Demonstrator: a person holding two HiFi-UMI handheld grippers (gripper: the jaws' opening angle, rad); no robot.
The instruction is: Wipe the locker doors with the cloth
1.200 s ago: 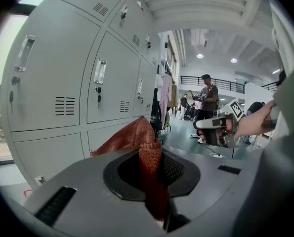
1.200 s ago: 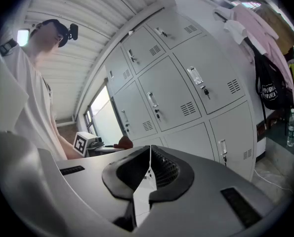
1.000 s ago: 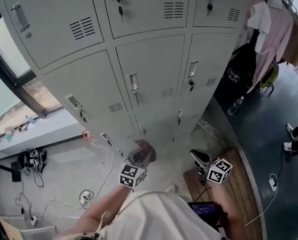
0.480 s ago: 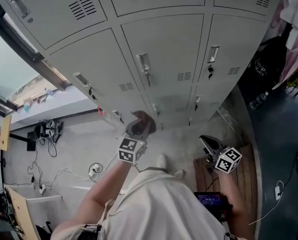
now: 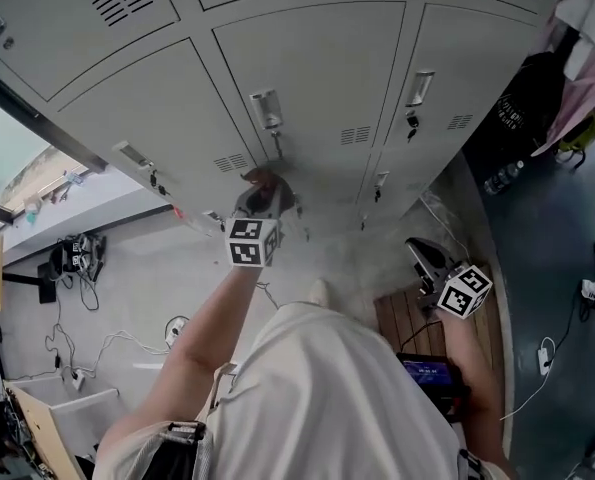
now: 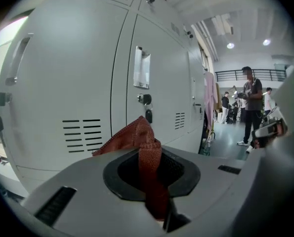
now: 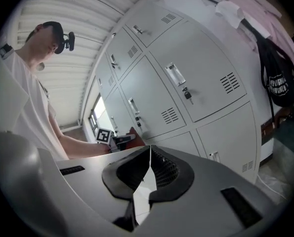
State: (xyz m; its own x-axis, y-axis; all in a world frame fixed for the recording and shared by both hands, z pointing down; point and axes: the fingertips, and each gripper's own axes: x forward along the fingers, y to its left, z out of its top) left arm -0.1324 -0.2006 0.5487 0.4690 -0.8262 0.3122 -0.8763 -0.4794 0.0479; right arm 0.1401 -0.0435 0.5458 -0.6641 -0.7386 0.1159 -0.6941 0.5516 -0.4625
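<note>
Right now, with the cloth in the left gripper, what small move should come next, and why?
Probably ease the left gripper forward so the cloth presses onto the locker door. The jaws are shut on the cloth, which sticks out bunched in front of the door; contact cannot be confirmed.

Cloth [image 6: 133, 135] in left tool [image 5: 260, 200] before lockers [image 5: 317, 78]

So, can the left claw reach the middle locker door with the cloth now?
Probably yes: the left claw holds the red cloth close before the middle locker door, with nothing between them; only the key might catch.
</note>
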